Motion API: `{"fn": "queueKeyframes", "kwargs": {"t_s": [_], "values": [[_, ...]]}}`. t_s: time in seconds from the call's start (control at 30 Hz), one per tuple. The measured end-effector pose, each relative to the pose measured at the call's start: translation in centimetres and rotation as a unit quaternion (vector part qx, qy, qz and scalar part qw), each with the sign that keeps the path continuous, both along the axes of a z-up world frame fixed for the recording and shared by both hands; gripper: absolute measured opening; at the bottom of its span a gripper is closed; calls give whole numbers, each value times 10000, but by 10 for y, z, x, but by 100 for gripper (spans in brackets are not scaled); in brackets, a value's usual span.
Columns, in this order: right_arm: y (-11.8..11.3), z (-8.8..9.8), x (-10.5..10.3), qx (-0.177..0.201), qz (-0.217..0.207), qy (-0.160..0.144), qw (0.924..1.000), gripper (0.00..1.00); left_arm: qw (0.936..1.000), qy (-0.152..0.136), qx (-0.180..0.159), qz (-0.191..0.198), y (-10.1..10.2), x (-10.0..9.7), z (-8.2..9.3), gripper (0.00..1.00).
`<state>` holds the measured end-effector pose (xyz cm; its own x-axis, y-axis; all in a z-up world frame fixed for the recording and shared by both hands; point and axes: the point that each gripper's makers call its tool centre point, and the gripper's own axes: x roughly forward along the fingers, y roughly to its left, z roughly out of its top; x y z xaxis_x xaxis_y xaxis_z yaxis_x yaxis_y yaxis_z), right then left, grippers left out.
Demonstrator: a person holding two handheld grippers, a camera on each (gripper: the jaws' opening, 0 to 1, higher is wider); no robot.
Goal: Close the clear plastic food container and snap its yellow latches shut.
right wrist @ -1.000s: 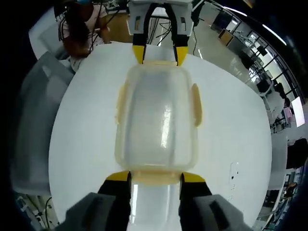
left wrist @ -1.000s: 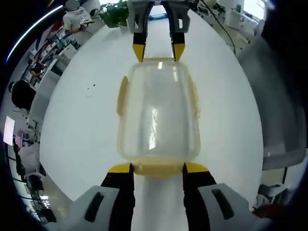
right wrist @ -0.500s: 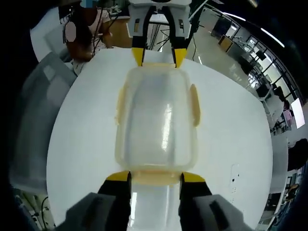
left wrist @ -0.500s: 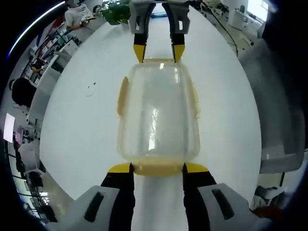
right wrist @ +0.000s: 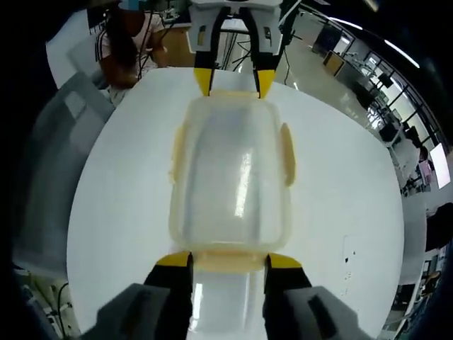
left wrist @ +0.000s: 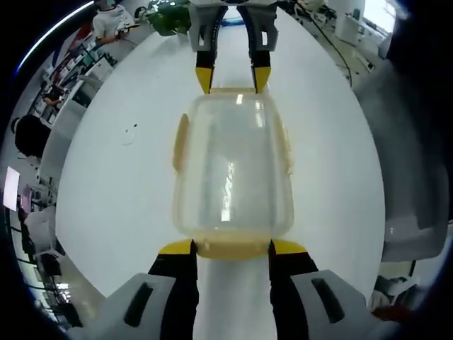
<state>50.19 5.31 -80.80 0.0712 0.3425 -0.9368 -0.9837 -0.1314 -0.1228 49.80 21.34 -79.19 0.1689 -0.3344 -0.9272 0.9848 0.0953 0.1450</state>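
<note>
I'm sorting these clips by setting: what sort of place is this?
Probably an open-plan lab or office. The clear container sits on a round white table, with desks and a seated person behind, and cables and equipment around it.

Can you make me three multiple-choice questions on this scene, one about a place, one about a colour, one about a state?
1. Where does the clear plastic food container sit?
A. on the round white table
B. on a chair
C. on the floor

2. What colour are the container's latches?
A. red
B. yellow
C. blue

3. How does the left hand-held gripper stand?
A. shut tight on a cloth
B. jaws apart at the container's near end latch
C. lifted clear of the table

Answers: 1 A, white tabletop surrounds the container; 2 B, pale yellow tabs line its rim; 3 B, the yellow-tipped jaws flank the near latch.
</note>
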Motion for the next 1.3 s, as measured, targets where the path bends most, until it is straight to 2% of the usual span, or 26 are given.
{"fn": "queueKeyframes", "kwargs": {"t_s": [0.53, 1.3], "values": [[-23, -9, 0, 49, 33, 93, 9999, 36, 10000, 52, -26, -12, -24, 0, -9, 36], [-43, -18, 6, -8, 45, 161, 9999, 36, 9999, 89, -13, -63, -44, 7, -18, 36]]}}
